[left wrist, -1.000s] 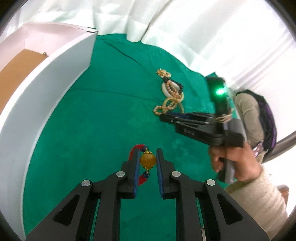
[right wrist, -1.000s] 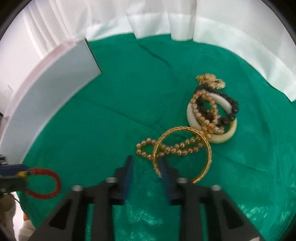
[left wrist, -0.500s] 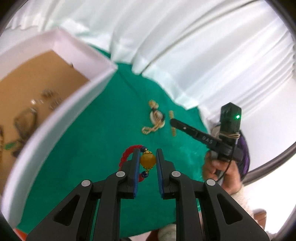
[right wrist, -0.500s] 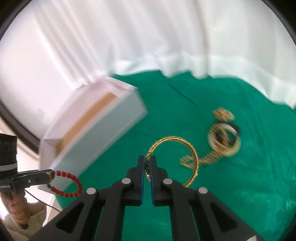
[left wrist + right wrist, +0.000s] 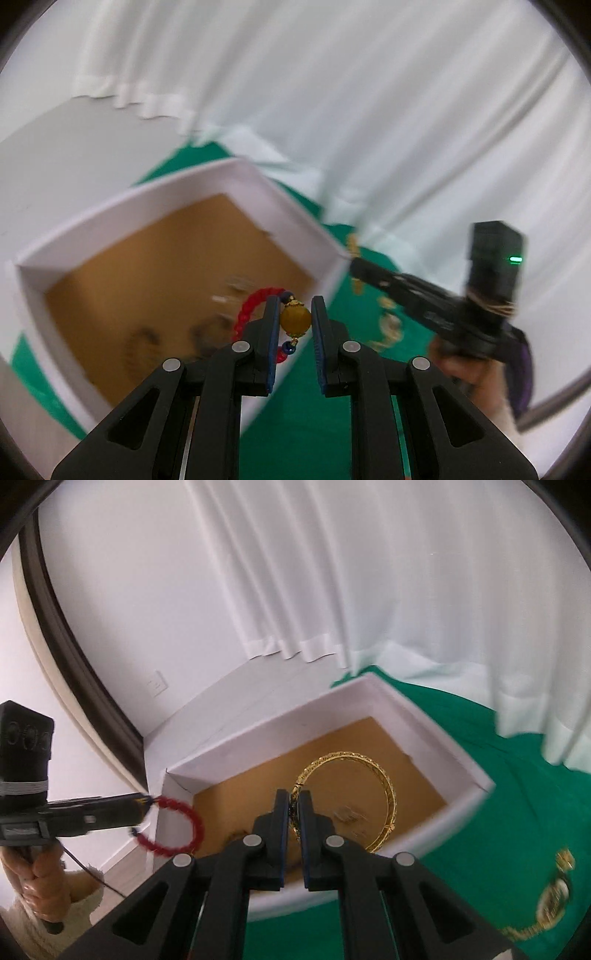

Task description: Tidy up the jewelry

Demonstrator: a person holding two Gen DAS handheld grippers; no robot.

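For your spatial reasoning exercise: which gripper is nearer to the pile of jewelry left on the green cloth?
Right. The right gripper sits beside the jewelry pile on the green cloth; the left gripper is beyond the white box, on its far side.

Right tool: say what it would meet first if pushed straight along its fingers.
Probably the brown floor of the white box; the right tool, carrying the gold bangle, points into it. Depth is unclear.
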